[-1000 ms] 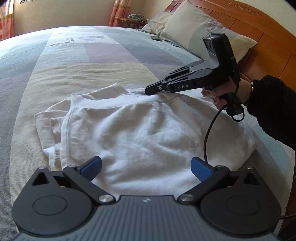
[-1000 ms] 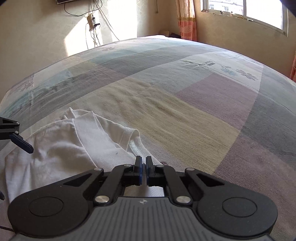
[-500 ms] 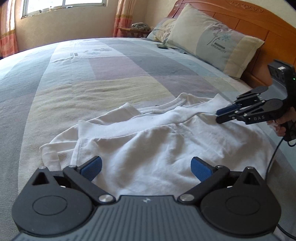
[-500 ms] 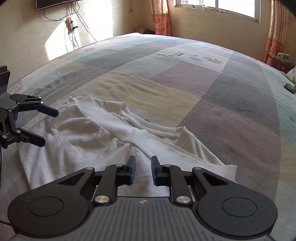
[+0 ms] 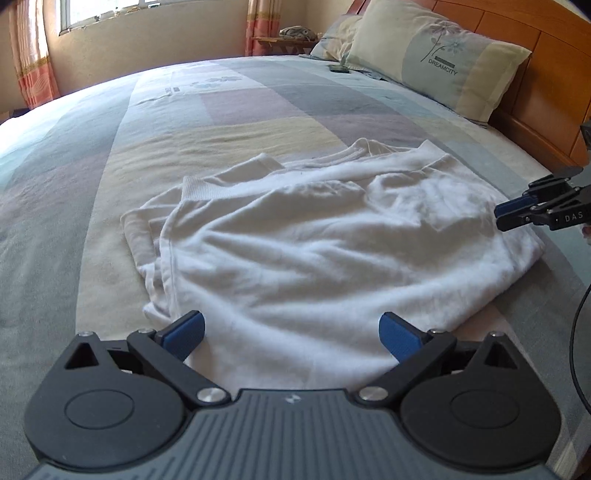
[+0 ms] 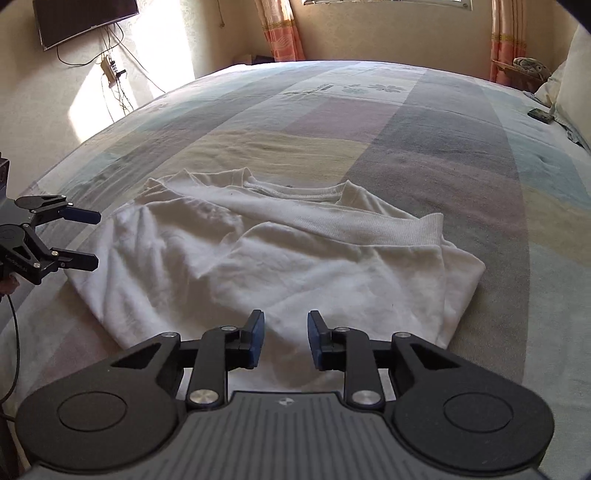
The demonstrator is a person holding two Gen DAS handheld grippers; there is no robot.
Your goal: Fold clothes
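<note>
**Both grippers clear of the folded shirt**

A second ago the right gripper (image 6: 283, 334) was pinched shut at the white shirt's (image 5: 325, 251) collar edge; half a second ago its pads had parted a little. Now the jaws stand moderately apart with nothing between them, and the tool has drawn back to the shirt's near edge. Seen from the left wrist, it has slid from above the middle of the garment out to 3 o'clock (image 5: 517, 214), just beside the cloth. The left gripper (image 5: 291, 332) keeps its pads spread wide and empty, as in both earlier frames, with the shirt's hem just beyond its fingertips.

The shirt lies roughly folded on the patchwork bedspread (image 5: 258, 107), slightly below centre in both views, ribbed collar on the far side.

The left wrist view alone shows the wooden headboard (image 5: 524, 107) at 2 o'clock and the full pillow (image 5: 443, 62) printed DREAMCITY. The right wrist view alone shows a wall-mounted television (image 6: 81, 18) at 11 o'clock with cables hanging under it, and the left gripper (image 6: 81, 240) from the side at 9 o'clock, fingers clearly separated beside the cloth. The curtains (image 6: 280, 29) and the small dark object (image 6: 540, 114) near the pillows appear in both.
</note>
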